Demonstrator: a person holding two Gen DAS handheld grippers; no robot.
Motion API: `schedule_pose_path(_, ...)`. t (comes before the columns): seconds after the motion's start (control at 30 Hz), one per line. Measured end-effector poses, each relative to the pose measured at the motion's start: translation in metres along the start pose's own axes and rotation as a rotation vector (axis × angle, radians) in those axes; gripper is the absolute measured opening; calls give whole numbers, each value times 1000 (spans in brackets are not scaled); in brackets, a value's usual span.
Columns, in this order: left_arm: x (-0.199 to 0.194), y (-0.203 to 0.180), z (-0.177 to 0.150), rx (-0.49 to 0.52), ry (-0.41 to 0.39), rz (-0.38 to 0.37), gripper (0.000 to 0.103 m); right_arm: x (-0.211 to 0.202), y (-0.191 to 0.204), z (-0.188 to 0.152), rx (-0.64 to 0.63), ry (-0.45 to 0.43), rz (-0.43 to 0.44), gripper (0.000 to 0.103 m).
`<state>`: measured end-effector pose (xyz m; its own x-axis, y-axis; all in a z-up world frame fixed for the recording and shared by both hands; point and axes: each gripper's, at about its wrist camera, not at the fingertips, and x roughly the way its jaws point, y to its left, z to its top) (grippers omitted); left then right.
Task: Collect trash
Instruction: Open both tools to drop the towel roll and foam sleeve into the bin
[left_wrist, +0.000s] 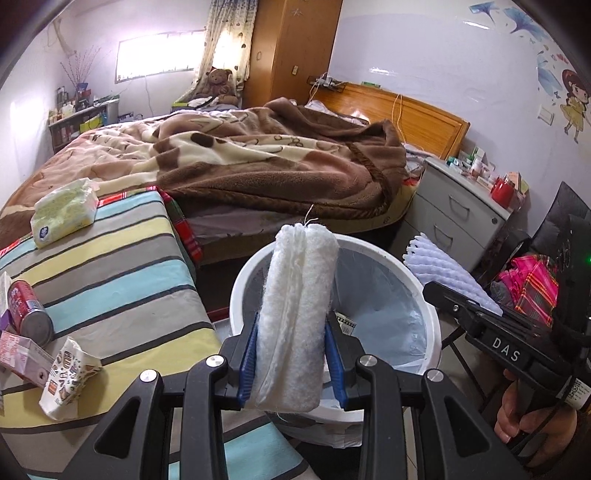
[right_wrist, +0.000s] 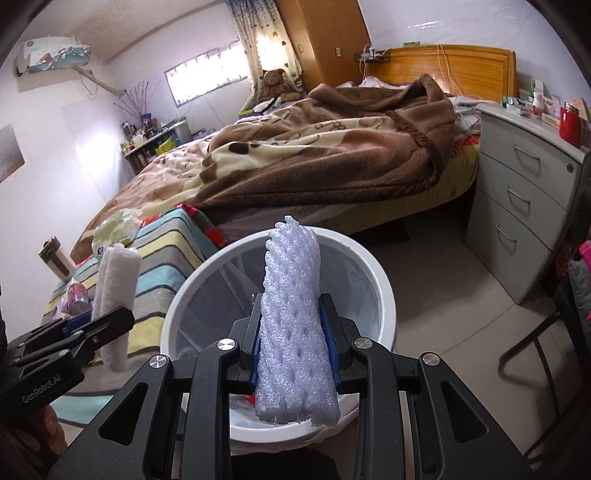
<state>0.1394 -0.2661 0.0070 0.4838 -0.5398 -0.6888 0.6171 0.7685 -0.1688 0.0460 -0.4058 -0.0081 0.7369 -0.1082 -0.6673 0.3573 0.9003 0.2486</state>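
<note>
Flanking bin (left_wrist: 432, 332): striped table (left_wrist: 110, 280), bed (left_wrist: 258, 158).

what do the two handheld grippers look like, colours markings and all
Both are black plastic frames with silver round bolts and blue pads on the fingers. The left gripper carries white "GenRobot.AI" lettering on its side, seen from the right wrist. The right gripper shows white "DAS" lettering, a white label and a thin black cable by the bare hand gripping it.

I've got a fluffy white pad (left_wrist: 295, 317) folded upright and a bumpy foam net sleeve (right_wrist: 295, 332) standing on end, both right over the white lined bin (right_wrist: 384, 295). Red can (left_wrist: 29, 314) lies on the striped cover.
</note>
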Motion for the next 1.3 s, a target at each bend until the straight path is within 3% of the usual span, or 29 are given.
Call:
schedule_pose_path(0.43, 22, -5, 1, 7, 38, -24, 36, 8, -5, -2, -4, 31, -8, 29)
schedule_pose_path(0.53, 20, -5, 1, 1, 29, -27, 37, 7, -5, -2, 2, 30, -8, 35)
schedule_pose_path(0.63, 15, -4, 2, -2, 13, -31, 53, 7, -4, -1, 6, 29, -9, 46)
schedule_pose_path(0.8, 8, -1, 2, -16, -1, -30, 56, 6, -3, -3, 10, 27, -3, 58)
schedule_pose_path(1.1, -10, 8, -1, -35, -29, -24, 60, 0, 6, -3, 9, 10, 16, 67)
schedule_pose_path(1.3, -26, 21, -5, -60, -50, -3, 61, -2, 16, -4, -4, 5, 30, 67)
